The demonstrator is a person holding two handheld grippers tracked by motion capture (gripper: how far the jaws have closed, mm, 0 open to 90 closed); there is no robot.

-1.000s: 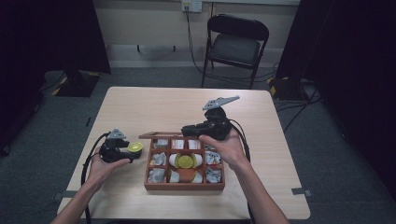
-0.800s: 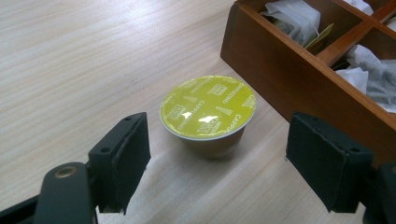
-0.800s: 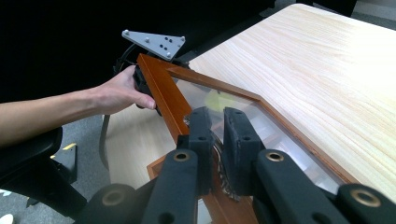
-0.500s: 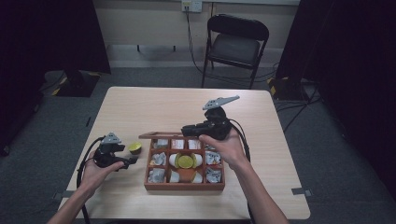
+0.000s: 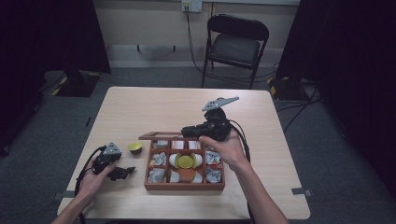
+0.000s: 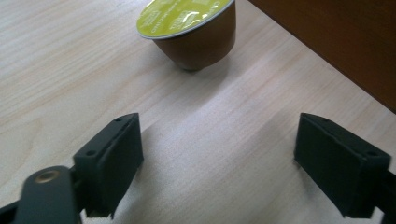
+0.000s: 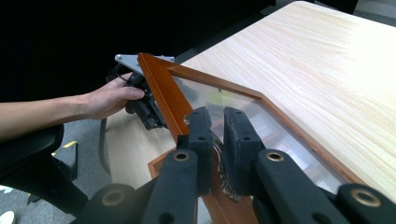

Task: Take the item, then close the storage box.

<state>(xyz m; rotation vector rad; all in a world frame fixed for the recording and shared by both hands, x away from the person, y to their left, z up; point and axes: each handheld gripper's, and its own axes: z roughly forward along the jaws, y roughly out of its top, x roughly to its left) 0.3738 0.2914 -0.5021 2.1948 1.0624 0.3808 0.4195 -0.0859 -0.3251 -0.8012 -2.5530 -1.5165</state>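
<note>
Item: coffee capsule, foil-topped, upright on the desk beside the wooden box, dead ahead of our released left claw; right claw clenched on the raised lid.

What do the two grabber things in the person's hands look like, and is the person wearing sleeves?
Both are black. The left gripper and the right gripper each carry a grey three-cornered plate on top and trail a black cable. Up close, the jaws end in blocky black pads on arms with brass-coloured rivets. No sleeves show: both forearms are bare, and so are the hands, with no gloves.
</note>
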